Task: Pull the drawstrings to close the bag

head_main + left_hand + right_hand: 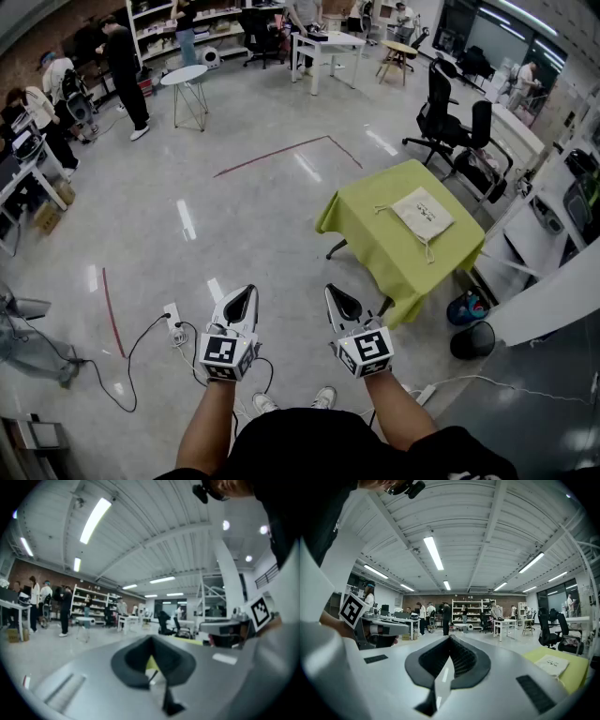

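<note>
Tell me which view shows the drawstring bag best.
The head view: the whole bag lies flat on the green table, drawstrings trailing. The right gripper view catches it at its right edge, foreshortened. The left gripper view shows only a sliver of green, no bag.

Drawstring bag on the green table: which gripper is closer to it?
Right. The right gripper hangs just short of the table, the bag beyond it to the right; the left gripper hangs farther left over the floor. Both shut, neither touching the bag.

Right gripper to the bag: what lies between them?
Head view: only a strip of bare floor, then green tablecloth, between the right gripper and the bag.
</note>
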`<act>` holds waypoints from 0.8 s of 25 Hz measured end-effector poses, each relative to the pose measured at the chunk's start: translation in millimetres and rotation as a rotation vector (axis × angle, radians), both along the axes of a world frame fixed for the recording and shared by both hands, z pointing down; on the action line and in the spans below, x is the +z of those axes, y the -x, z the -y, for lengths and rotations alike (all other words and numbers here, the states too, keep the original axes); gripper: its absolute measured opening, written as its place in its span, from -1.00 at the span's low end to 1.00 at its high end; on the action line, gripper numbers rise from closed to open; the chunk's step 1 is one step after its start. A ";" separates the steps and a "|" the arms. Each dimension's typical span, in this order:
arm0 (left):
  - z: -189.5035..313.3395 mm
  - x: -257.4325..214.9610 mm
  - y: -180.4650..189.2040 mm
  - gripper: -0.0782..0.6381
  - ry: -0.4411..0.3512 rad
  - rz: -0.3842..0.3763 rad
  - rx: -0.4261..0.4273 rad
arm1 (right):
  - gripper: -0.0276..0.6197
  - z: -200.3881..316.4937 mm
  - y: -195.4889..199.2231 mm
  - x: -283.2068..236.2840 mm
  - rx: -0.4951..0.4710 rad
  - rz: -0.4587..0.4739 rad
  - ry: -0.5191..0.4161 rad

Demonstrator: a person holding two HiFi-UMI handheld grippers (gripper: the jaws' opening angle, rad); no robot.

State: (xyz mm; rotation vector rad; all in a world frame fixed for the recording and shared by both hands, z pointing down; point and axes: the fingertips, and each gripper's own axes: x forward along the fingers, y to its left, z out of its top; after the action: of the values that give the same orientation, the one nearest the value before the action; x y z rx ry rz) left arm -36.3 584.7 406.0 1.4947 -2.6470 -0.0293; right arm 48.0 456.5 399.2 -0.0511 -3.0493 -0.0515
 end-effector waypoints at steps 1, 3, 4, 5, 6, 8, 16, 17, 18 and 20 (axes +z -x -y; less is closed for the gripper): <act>0.2 -0.4 -0.7 -0.79 0.011 0.001 -0.001 | -0.90 0.4 -0.5 -0.4 0.001 0.000 0.001; 0.7 -0.3 -3.0 -0.79 0.030 -0.001 -0.001 | -0.90 1.5 -2.7 -0.6 0.004 -0.001 0.004; 0.8 0.1 -4.8 -0.79 0.042 -0.007 -0.003 | -0.90 2.2 -4.8 -0.3 0.005 -0.001 0.006; 1.7 0.5 -7.5 -0.79 0.050 -0.014 -0.004 | -0.90 3.3 -7.5 0.5 0.006 -0.002 0.006; 4.1 0.9 -10.9 -0.79 0.051 -0.019 0.000 | -0.90 5.0 -10.7 1.7 0.008 -0.001 0.008; 11.0 5.9 -18.0 -0.79 0.050 -0.016 0.015 | -0.90 10.6 -17.9 4.3 0.013 0.003 0.018; 61.6 6.2 -58.4 -0.79 0.062 -0.029 0.080 | -0.90 48.0 -59.9 9.3 0.024 0.004 0.057; 68.4 5.6 -63.8 -0.79 0.064 -0.036 0.083 | -0.90 54.1 -66.1 9.6 0.027 0.004 0.063; 75.0 4.7 -68.8 -0.79 0.064 -0.044 0.086 | -0.90 60.4 -71.9 9.9 0.031 0.005 0.068; 85.2 6.5 -75.3 -0.79 0.065 -0.037 0.087 | -0.90 72.8 -82.2 10.6 0.043 0.007 0.076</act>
State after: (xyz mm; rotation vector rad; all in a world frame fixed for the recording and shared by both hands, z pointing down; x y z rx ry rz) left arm 38.9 499.4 412.5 1.5711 -2.5266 0.0347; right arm 130.2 383.7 409.8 0.0090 -3.0571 0.0675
